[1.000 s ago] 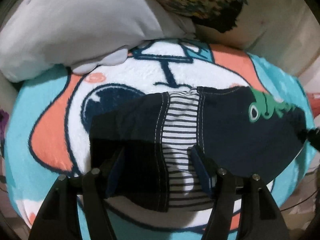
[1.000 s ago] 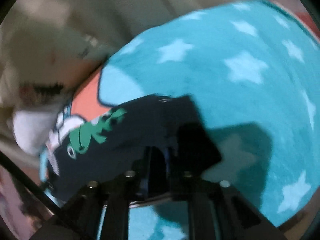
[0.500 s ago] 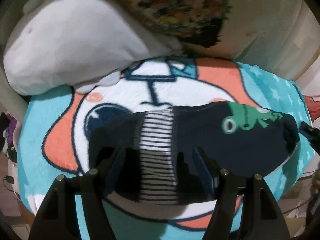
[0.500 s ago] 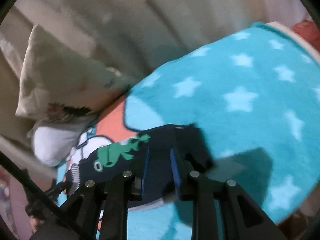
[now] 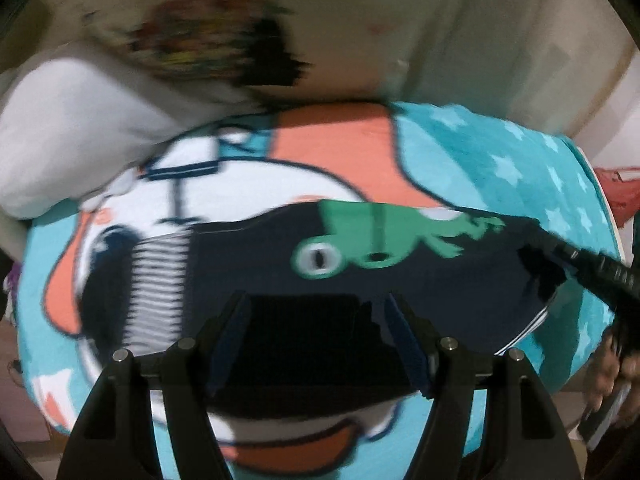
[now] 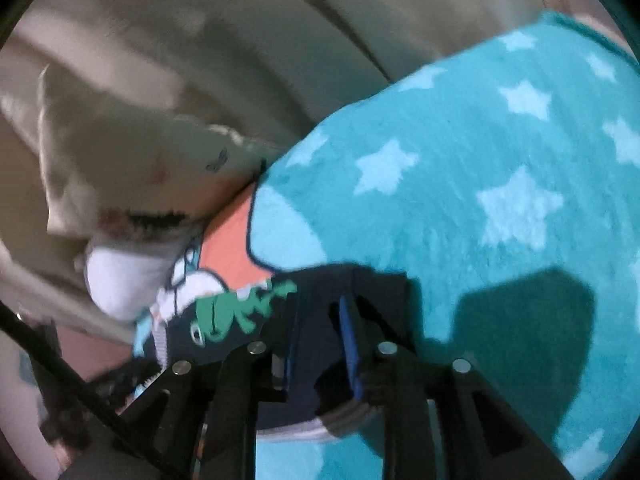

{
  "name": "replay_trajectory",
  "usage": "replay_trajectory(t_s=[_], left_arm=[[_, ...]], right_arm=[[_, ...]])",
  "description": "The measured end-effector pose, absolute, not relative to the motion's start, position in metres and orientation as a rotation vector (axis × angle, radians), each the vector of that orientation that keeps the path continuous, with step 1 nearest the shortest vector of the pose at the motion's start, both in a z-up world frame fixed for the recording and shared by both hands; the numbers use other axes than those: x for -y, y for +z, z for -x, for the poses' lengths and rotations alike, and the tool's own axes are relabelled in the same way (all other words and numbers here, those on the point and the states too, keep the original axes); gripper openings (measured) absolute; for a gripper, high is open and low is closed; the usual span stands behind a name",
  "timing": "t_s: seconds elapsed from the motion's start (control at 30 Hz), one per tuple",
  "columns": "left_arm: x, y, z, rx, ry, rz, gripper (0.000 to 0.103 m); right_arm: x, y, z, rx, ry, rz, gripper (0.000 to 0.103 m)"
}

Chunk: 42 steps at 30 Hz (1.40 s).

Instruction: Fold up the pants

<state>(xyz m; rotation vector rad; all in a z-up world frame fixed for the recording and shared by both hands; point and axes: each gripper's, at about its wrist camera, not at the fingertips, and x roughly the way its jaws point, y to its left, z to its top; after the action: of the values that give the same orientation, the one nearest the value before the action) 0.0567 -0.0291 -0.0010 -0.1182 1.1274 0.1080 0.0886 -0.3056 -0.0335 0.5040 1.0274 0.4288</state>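
- The pants (image 5: 420,280) are dark navy with a green frog print (image 5: 376,236) and a black-and-white striped panel (image 5: 160,280). I see them lying flat and folded on the blanket (image 5: 500,168), striped panel at the left end in the left wrist view.
- In the right wrist view, the pants (image 6: 316,344) lie at the lower centre, with the frog print (image 6: 236,312) toward the left and pale layered edges showing at the near hem.
- The left gripper (image 5: 316,320) has its fingers spread well apart above the near edge of the pants. I see no fabric pinched between the blue pads (image 5: 404,336).
- The right gripper (image 6: 320,332) has its fingers partly apart, one on each side of an end portion of the pants. I cannot tell whether the pads (image 6: 350,344) press on the fabric or merely straddle it.
- In the left wrist view, the right gripper's black finger (image 5: 580,264) reaches the right end of the pants.
- The blanket is teal with pale stars, plus an orange, white and navy cartoon figure.
- A white pillow (image 5: 80,128) and a printed cushion (image 5: 208,40) lie at the far edge of the blanket. Both views are motion-blurred.
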Motion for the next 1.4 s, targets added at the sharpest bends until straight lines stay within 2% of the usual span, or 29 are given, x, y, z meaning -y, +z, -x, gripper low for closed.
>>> replay_trajectory(t_s=[0.1,0.2,0.27,0.37,0.47,0.57,0.73,0.8,0.83,0.87,0.93,1.03,1.23,1.4], left_arm=[[0.061,-0.025,-0.068,-1.162,0.067,0.083,0.068],[0.081,-0.057,-0.077,-1.242,0.07,0.02,0.069],[0.086,-0.048,-0.078,-1.236,0.071,0.029,0.069],[0.095,-0.024,-0.077,-1.185,0.018,0.065,0.069],[0.11,-0.019,-0.078,-1.169,0.012,0.023,0.069],[0.125,-0.038,-0.077,-1.23,-0.011,0.008,0.069],[0.134,-0.045,-0.075,-1.25,-0.007,-0.028,0.07],[0.13,-0.031,-0.079,-1.243,-0.014,0.014,0.07],[0.129,-0.022,-0.08,-1.224,-0.02,0.03,0.07],[0.127,-0.009,-0.083,-1.197,-0.03,0.047,0.07],[0.127,0.007,-0.089,-1.171,-0.05,0.068,0.07],[0.133,0.025,-0.103,-1.154,-0.097,0.081,0.07],[0.18,0.022,-0.132,-1.161,-0.24,-0.05,0.07],[0.212,-0.003,-0.155,-1.243,-0.354,-0.132,0.07]], right_arm=[[0.306,-0.055,-0.08,-1.087,0.409,-0.445,0.021],[0.318,-0.064,-0.079,-1.079,0.435,-0.503,0.019],[0.319,-0.057,-0.081,-1.095,0.439,-0.476,0.02],[0.321,-0.033,-0.07,-1.019,0.456,-0.409,0.031],[0.315,-0.031,-0.061,-1.006,0.457,-0.32,0.031],[0.307,-0.055,-0.057,-1.068,0.417,-0.247,0.03],[0.31,-0.058,-0.058,-1.059,0.424,-0.224,0.032],[0.315,-0.061,-0.059,-1.057,0.441,-0.268,0.035],[0.317,-0.061,-0.059,-1.055,0.453,-0.295,0.04],[0.321,-0.063,-0.06,-1.055,0.485,-0.332,0.052],[0.325,-0.065,-0.061,-1.046,0.58,-0.396,0.063],[0.339,-0.057,-0.067,-1.074,0.559,-0.452,0.05],[0.365,-0.032,-0.044,-1.009,0.507,-0.479,0.05],[0.355,-0.046,-0.032,-1.038,0.523,-0.532,0.05]])
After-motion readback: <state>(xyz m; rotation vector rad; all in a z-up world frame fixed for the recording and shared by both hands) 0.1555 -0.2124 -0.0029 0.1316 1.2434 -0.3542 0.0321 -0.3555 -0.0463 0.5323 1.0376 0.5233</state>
